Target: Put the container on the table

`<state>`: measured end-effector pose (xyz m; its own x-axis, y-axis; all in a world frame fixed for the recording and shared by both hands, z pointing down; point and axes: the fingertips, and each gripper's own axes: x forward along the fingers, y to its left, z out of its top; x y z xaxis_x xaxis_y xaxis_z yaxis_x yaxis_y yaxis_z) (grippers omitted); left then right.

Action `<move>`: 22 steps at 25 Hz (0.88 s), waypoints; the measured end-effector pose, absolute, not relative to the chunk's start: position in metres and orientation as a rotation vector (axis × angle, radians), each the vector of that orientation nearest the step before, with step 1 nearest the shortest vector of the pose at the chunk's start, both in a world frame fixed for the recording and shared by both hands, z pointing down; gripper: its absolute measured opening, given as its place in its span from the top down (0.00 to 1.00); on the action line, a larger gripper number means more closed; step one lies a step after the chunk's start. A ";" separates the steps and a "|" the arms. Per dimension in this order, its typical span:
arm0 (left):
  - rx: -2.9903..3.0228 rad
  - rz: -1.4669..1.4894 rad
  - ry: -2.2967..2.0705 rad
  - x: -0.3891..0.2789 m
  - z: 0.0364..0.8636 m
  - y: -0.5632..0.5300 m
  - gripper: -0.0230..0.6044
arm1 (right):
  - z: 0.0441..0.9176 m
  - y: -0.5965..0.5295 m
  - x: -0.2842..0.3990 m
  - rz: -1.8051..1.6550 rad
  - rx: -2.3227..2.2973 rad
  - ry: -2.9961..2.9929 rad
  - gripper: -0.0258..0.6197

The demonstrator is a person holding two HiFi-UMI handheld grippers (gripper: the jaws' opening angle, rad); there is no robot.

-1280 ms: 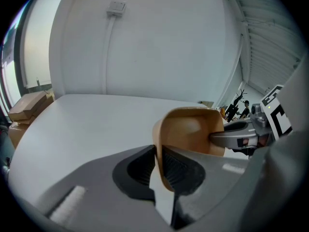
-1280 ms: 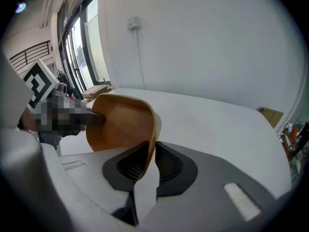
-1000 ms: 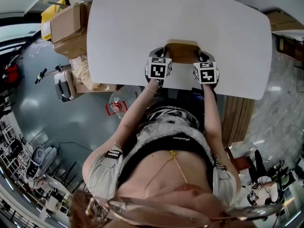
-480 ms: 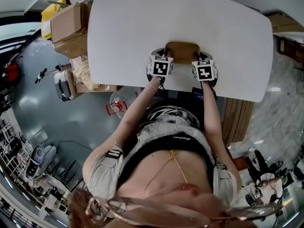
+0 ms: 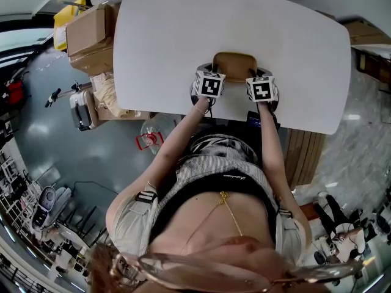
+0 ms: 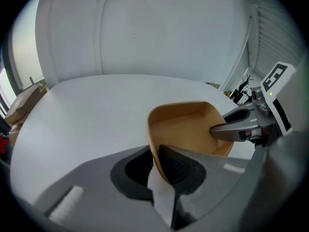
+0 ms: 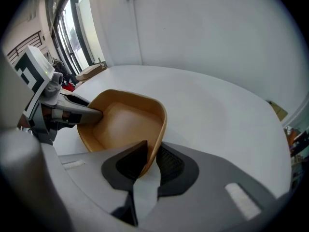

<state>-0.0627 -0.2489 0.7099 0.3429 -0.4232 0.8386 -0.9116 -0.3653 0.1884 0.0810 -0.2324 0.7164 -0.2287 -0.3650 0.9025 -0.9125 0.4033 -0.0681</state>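
Bright, even, diffuse light filled all 3 views. The white table [image 5: 159,35] looked nearly washed out, with faint shadows. Fisheye bending and dark corners were strong; the closest parts were soft.

Counts, this moment:

- Container [image 5: 234,66]: one, tan.
- Table [image 5: 183,35]: one, white.
- Grippers: you hold two, the left gripper [image 6: 155,161] and the right gripper [image 7: 150,161]. Each has two jaws, so four jaws in all.
- Marker cubes [image 5: 209,83]: two, one on each gripper.
- Cardboard boxes [image 5: 88,28]: two, stacked on the floor off the table's left end.
- Grey case [image 5: 79,108]: one, near those boxes.

The small floor clutter further out is too blurred for you to count.
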 end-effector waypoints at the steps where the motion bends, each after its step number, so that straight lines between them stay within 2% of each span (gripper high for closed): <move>1: 1.930 0.935 -1.164 -0.063 0.711 -0.250 0.90 | 0.718 -0.233 0.081 0.800 1.107 -1.778 0.82; 22: 1.938 0.962 -1.107 -0.058 0.715 -0.257 0.89 | 0.719 -0.237 0.082 0.885 1.055 -1.704 0.83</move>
<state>-0.0577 -0.2568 0.7149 0.3603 -0.3799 0.8520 -0.8966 -0.3932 0.2038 0.0825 -0.2370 0.7194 -0.2147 -0.2638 0.9404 -0.9209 0.3753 -0.1050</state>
